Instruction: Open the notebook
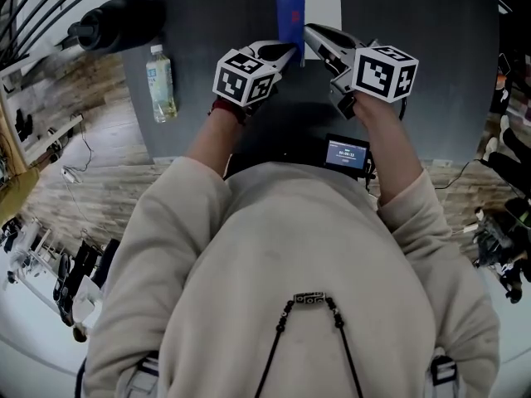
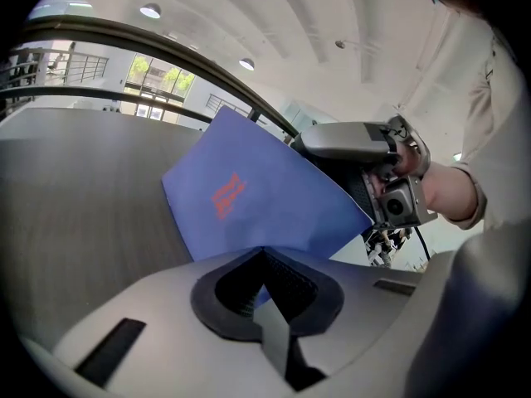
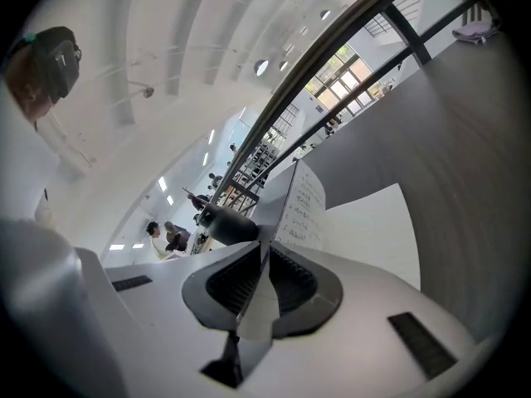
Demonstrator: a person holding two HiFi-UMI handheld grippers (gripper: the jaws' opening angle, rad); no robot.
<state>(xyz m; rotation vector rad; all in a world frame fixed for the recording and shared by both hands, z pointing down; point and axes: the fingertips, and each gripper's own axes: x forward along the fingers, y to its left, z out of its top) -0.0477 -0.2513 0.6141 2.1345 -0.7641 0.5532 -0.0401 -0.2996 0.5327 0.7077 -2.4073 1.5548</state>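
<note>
In the head view, the notebook (image 1: 322,7) lies at the far middle of a dark table (image 1: 431,23), with a white page facing up. Its blue cover (image 1: 290,7) stands upright along the page's left edge. The left gripper (image 1: 286,52) meets the cover's near edge from the left and the right gripper (image 1: 311,31) meets it from the right, so the tips are just beside each other. A bottle (image 1: 160,81) lies well apart on the table's left side, and a small screen (image 1: 347,153) sits at the near edge.

In the left gripper view, the left gripper (image 2: 264,255) is clamped on the lower edge of the cover (image 2: 257,206). The cover rises tilted above the table (image 2: 83,197), with red print (image 2: 226,196) on its outer face. The right gripper (image 2: 319,146) reaches the cover's upper right edge.

In the right gripper view, the right gripper (image 3: 264,251) is closed on the thin edge of the raised cover (image 3: 303,201), whose inner side shows lines of writing. A page (image 3: 373,230) lies flat on the table (image 3: 465,156) to the right of it.
</note>
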